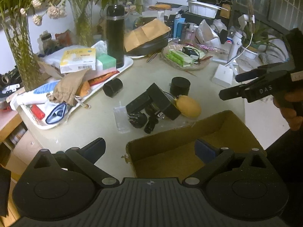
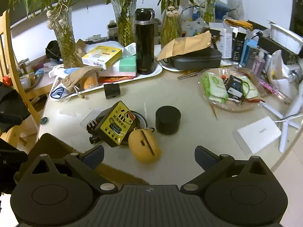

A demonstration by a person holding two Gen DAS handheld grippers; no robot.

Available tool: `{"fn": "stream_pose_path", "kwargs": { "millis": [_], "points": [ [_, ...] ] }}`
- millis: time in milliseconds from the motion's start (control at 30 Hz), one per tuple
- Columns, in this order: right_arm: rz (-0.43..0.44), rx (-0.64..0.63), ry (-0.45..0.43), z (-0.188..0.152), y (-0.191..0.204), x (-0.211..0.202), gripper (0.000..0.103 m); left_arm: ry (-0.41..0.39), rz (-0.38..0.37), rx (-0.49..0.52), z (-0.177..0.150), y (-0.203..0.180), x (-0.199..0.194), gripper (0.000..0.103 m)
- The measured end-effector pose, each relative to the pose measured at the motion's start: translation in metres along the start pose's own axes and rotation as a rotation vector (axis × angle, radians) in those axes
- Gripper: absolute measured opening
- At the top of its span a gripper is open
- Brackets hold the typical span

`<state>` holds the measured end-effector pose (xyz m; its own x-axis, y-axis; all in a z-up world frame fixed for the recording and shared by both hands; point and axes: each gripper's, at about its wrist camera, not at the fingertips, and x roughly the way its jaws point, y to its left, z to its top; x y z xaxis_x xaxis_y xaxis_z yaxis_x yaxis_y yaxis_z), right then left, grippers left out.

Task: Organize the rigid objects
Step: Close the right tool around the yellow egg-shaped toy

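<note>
I hold my left gripper [image 1: 150,148] wide apart with nothing in it, over the near edge of the pale round table [image 1: 75,124]. One finger hangs above the open brown cardboard box [image 1: 170,151] that sits at that edge. My right gripper [image 2: 149,156] is wide apart too and holds nothing. Just past it lies a yellow egg-shaped case [image 2: 144,146], touching a black box with a yellow sticker [image 2: 115,124]. A short round black jar [image 2: 168,119] stands just beside them, near the middle of the table. A small black cube [image 2: 112,90] sits farther back, next to the white tray [image 2: 151,73]. A tall black flask [image 2: 144,41] stands on that tray.
</note>
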<state>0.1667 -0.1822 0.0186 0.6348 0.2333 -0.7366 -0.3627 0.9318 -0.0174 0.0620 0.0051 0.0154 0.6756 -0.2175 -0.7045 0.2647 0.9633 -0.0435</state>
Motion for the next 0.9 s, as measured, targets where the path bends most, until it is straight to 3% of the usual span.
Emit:
{"fn": "stream_pose_path", "kwargs": {
  "millis": [133,200,400,533,767,900],
  "points": [
    [0.017,-0.046,0.010,0.003,-0.003,0.016,0.100,-0.008,-0.018,-0.016,-0.002,0.005,0.003,0.102],
    [0.034,-0.069,0.021,0.004,-0.003,0.025,0.092,-0.011,-0.027,-0.028,-0.003,0.007,0.004,0.102],
    [0.117,-0.077,0.072,0.006,-0.007,0.054,0.090,-0.017,-0.048,-0.044,-0.006,0.012,0.007,0.102],
    [0.153,-0.086,0.096,0.008,-0.009,0.073,0.079,-0.015,-0.055,-0.055,-0.007,0.014,0.008,0.102],
    [0.164,-0.136,0.141,0.012,-0.010,0.104,0.078,-0.015,-0.069,-0.081,-0.008,0.019,0.010,0.102],
    [0.174,-0.152,0.168,0.009,-0.010,0.120,0.069,-0.010,-0.077,-0.094,-0.008,0.021,0.013,0.102]
  ]
}}
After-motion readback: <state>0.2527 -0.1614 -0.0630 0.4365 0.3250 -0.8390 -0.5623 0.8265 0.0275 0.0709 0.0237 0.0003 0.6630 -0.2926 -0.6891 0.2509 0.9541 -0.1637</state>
